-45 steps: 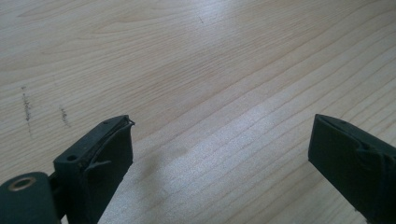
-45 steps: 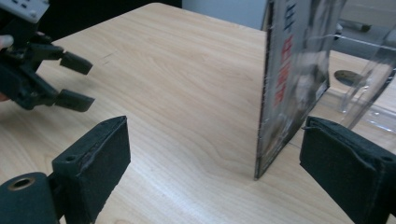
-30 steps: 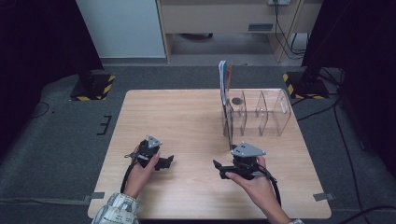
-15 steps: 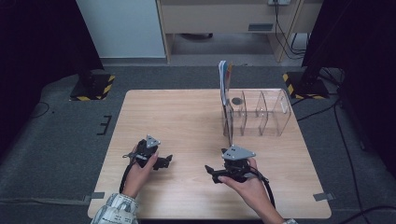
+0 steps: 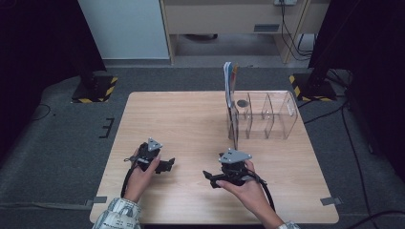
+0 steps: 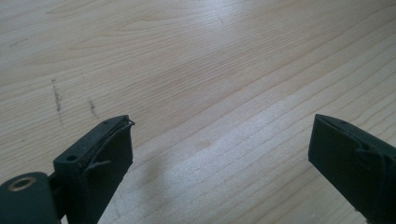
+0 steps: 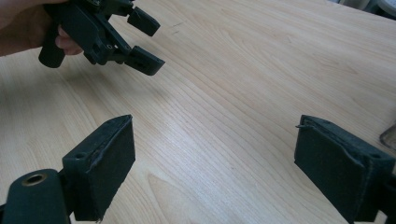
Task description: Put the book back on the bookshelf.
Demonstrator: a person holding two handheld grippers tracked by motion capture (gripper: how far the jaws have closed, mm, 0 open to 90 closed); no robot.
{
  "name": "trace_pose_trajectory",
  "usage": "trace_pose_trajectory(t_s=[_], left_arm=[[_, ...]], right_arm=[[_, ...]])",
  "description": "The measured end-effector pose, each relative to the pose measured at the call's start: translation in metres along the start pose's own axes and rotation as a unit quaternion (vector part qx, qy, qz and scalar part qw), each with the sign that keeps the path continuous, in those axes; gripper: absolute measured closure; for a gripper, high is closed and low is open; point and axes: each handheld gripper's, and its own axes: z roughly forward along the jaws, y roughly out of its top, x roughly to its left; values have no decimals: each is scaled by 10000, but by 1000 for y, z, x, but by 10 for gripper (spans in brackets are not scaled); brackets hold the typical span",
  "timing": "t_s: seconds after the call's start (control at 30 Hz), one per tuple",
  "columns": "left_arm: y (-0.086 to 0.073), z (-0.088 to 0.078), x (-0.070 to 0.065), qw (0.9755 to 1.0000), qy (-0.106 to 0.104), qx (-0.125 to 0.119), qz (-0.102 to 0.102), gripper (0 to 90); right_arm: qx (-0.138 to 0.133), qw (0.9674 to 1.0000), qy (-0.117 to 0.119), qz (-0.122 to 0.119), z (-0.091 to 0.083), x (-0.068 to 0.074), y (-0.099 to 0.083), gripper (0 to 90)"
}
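Both tools, left tool (image 5: 168, 165) and right tool (image 5: 208, 178), are black; the counter (image 5: 181, 119) is pale wood-grain; the rack (image 5: 267, 117) is clear.

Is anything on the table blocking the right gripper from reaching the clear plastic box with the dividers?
Nothing visible does. Only bare wooden table lies between the right gripper and the clear plastic divider box; its jaws point away, toward the left gripper.

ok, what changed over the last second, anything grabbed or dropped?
The right gripper pulled back toward the person and swung left, away from the clear divider rack, and now points at the left gripper. Its jaws are open, nothing taken or released. The left gripper stayed put, open over bare table. The rack and the papers standing in it did not move.
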Motion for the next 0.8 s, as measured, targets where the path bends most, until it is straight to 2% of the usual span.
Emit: trace_pose_trajectory(t_s=[0.13, 0.8], left_arm=[[-1, 0, 2, 10000, 40, 25, 11, 58], [-3, 2, 4, 9999, 65, 86, 76, 51]], right_arm=[[15, 10000, 23, 62, 9, 0, 0, 124], [351, 9994, -10, -17, 41, 8, -9, 114]])
